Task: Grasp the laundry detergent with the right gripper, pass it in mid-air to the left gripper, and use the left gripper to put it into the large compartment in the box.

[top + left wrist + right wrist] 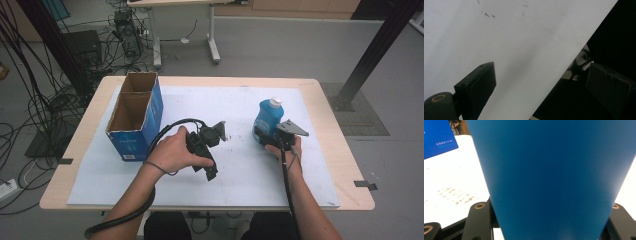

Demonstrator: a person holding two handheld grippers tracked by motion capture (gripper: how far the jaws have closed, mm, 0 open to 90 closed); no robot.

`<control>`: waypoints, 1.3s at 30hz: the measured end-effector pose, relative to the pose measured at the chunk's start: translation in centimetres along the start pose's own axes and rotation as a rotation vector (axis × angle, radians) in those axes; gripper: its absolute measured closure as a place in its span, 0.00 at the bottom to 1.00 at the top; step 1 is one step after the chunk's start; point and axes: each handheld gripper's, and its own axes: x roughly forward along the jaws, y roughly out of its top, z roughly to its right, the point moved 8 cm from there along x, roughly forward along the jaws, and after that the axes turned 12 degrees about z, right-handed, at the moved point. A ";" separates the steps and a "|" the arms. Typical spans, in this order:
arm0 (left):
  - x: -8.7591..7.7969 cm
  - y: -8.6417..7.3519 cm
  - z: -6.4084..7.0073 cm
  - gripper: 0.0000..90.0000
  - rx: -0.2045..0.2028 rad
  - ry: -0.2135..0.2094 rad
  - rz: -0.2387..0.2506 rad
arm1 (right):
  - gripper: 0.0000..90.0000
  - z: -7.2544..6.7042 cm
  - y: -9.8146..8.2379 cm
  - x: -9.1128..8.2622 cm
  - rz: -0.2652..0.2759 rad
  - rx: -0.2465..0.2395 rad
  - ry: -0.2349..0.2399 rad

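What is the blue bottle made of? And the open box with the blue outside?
The blue bottle looks like plastic: smooth, evenly coloured, slightly glossy sides, with a white cap that also seems plastic. The box looks like cardboard: plain brown inside, thin flat walls and flaps standing open, with a printed blue outer face. I can't tell for sure from looks alone.

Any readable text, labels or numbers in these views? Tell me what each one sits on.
None can be read.
Cardboard box: a small white label low on its blue front, and white print on the blue face in the right gripper view, both too small and blurred.
Blue bottle: no legible label.
White sheet: faint specks, not text.
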 end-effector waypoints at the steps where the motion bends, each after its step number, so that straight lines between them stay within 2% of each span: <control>1: 0.0 0.0 0.0 0.10 -0.001 0.001 0.001 | 0.44 0.0 0.0 0.0 -0.001 0.001 0.000; 39: -0.7 -0.2 0.0 0.10 -0.016 0.014 0.019 | 0.44 -0.1 0.0 0.0 0.001 -0.004 -0.002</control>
